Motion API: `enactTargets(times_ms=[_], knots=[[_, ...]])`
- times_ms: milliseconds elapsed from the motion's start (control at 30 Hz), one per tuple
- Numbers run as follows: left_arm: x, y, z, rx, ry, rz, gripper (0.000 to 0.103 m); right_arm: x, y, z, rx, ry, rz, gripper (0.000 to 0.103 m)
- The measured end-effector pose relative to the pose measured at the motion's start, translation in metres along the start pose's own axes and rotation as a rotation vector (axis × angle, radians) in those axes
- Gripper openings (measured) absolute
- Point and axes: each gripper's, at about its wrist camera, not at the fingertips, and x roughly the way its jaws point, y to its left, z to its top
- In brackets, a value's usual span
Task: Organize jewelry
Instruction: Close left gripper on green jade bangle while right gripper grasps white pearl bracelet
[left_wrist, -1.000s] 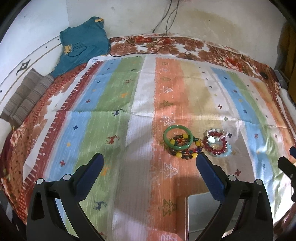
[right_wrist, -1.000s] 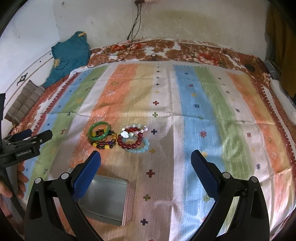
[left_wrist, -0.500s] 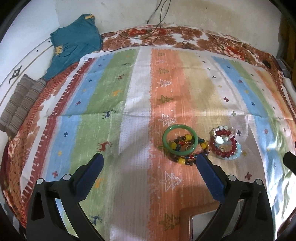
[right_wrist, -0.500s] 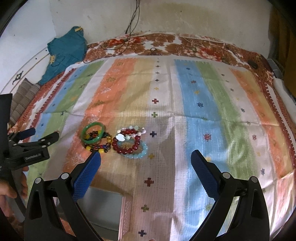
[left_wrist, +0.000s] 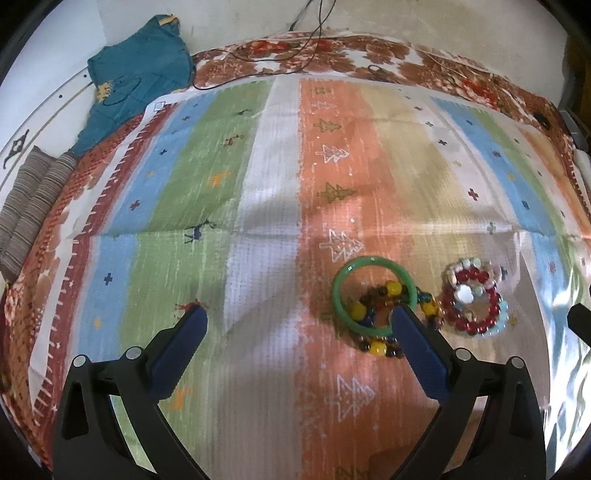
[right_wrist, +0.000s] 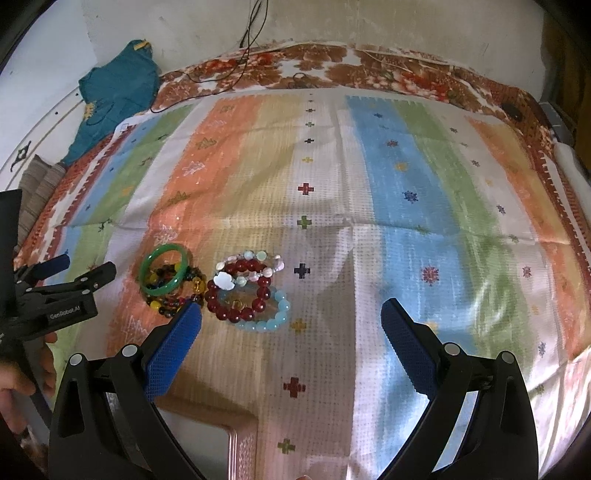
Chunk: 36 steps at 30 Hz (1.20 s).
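Observation:
A green bangle (left_wrist: 345, 280) lies on the striped cloth over a string of yellow and dark beads (left_wrist: 376, 347). Beside it lies a dark red bead bracelet (left_wrist: 476, 325) with a white and pink one and a pale blue one. My left gripper (left_wrist: 299, 314) is open and empty, its right finger just over the bangle's near edge. In the right wrist view the bangle (right_wrist: 166, 273), the red bracelet (right_wrist: 236, 295) and the pale blue bracelet (right_wrist: 273, 317) lie left of centre. My right gripper (right_wrist: 291, 314) is open and empty, just short of them. The left gripper (right_wrist: 70, 273) shows at the left edge.
A metal tin (right_wrist: 207, 443) lies at the near edge, partly hidden by my right gripper. A teal garment (left_wrist: 136, 77) and folded grey cloth (left_wrist: 29, 206) lie at the far left. Black cables (left_wrist: 306, 44) run down the back wall.
Both grippers have moved forward and lower toward the jewelry. The bracelets now lie closer and the tin has slid toward the bottom edge of both views.

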Motion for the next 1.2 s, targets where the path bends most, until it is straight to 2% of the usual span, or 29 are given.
enactTargets(times_ms=[233,300,433,733,1067,1100,1133,1200], knots=[[0.018,-0.001,0.006,0.019,0.020,0.005,0.097,0.024,-0.007,0.008,0.023,0.042,0.014,0.099],[0.022,-0.001,0.007,0.028,0.027,0.009,0.094,0.030,-0.011,0.012,0.046,0.047,0.014,0.099],[0.030,0.000,0.011,0.026,0.038,0.000,0.093,0.041,-0.014,0.018,0.079,0.062,0.038,0.099],[0.046,-0.005,0.015,0.037,0.061,-0.020,0.085,0.062,-0.007,0.026,0.041,0.092,0.023,0.099],[0.065,-0.007,0.014,0.054,0.094,-0.026,0.066,0.079,-0.005,0.031,0.038,0.119,0.023,0.098],[0.066,-0.007,0.013,0.052,0.099,-0.030,0.063,0.080,-0.005,0.031,0.038,0.122,0.024,0.097],[0.067,-0.007,0.012,0.050,0.103,-0.036,0.061,0.083,-0.005,0.032,0.037,0.130,0.022,0.091],[0.070,-0.008,0.010,0.052,0.111,-0.042,0.058,0.088,-0.005,0.033,0.044,0.142,0.014,0.085]])
